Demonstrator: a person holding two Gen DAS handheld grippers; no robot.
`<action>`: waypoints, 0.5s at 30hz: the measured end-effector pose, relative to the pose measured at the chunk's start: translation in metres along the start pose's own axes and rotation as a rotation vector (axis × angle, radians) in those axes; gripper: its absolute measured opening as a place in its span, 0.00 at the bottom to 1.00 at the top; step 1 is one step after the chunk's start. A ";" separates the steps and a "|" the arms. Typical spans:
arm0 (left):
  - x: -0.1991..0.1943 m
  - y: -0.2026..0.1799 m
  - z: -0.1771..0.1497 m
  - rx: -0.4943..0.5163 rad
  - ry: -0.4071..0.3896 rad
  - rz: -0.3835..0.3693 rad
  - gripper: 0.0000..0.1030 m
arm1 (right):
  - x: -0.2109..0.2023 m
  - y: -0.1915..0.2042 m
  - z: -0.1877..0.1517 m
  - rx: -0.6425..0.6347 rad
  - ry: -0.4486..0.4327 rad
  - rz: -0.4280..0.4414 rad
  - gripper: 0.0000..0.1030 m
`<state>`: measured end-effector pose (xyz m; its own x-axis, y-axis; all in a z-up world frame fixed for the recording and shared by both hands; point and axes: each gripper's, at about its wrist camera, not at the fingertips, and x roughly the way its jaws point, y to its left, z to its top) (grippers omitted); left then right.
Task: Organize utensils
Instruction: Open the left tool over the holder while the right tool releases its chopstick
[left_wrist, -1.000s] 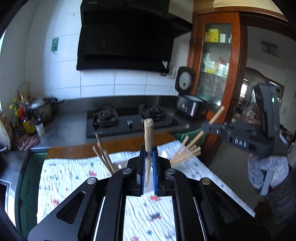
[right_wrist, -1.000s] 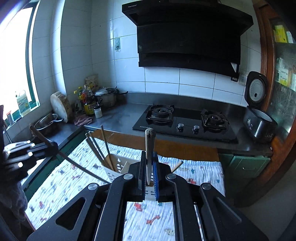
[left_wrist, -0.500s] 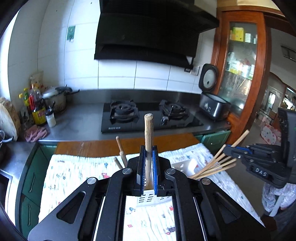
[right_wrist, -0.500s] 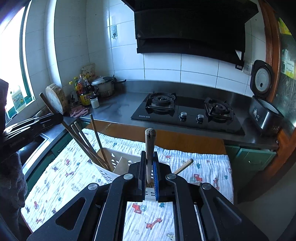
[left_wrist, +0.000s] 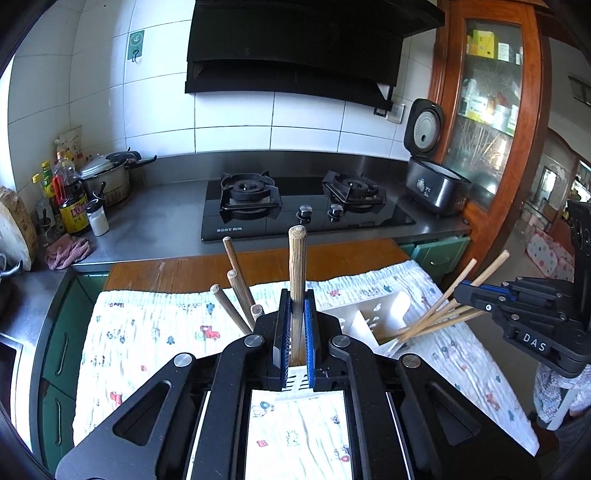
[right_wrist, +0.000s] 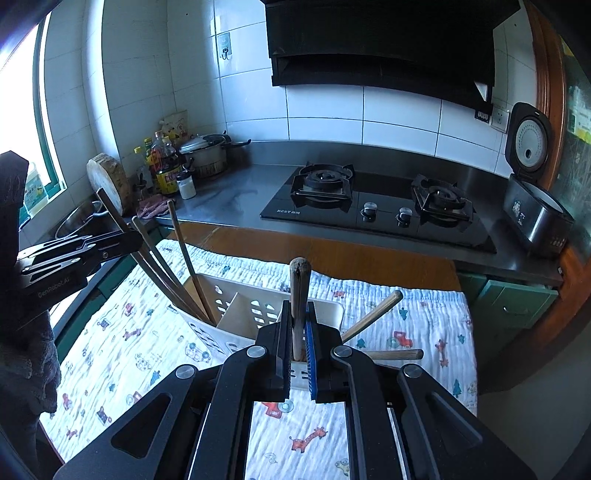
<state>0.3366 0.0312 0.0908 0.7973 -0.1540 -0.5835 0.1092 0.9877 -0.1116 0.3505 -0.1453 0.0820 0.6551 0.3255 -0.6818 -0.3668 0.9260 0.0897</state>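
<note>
In the lower centre of the left wrist view, the left gripper (left_wrist: 294, 332) was seen clamped tight on a pale wooden stick (left_wrist: 296, 280), which was held upright between the blue pads. Just behind it the white slotted utensil holder (left_wrist: 384, 314) was found on the printed cloth (left_wrist: 147, 332), with darker stick ends (left_wrist: 236, 280) poking up to the left of the jaws. At the right edge the right gripper (left_wrist: 476, 293) was caught gripping one light chopstick (left_wrist: 487, 269), a fan of further chopsticks (left_wrist: 432, 321) leaning out of the holder below it.

From the right wrist view, the right gripper (right_wrist: 297, 332) was shown clenched on a worn, dark-tipped stick (right_wrist: 299, 295), held upright over the holder (right_wrist: 240, 317). A divider could be made out inside the holder; dark chopsticks (right_wrist: 177, 266) were propped in its left compartment. Two wooden handles (right_wrist: 373, 314) were seen jutting out to the right of the jaws. At the left edge the left gripper (right_wrist: 122, 243) was seen closed on a dark chopstick. Beyond, the gas hob (right_wrist: 376, 206) and steel counter (right_wrist: 229, 195) were laid out across the upper frame.
</note>
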 end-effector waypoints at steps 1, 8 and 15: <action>0.001 -0.001 0.000 0.002 0.005 0.003 0.06 | 0.001 -0.001 -0.001 0.002 0.003 0.000 0.06; 0.009 0.001 -0.001 -0.005 0.027 0.001 0.06 | 0.006 -0.002 -0.005 0.015 0.015 0.005 0.07; 0.010 0.003 -0.005 -0.013 0.032 -0.004 0.07 | 0.005 -0.003 -0.006 0.023 0.012 0.005 0.12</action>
<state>0.3417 0.0322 0.0805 0.7773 -0.1585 -0.6089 0.1043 0.9868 -0.1236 0.3509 -0.1475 0.0743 0.6455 0.3283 -0.6896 -0.3549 0.9284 0.1098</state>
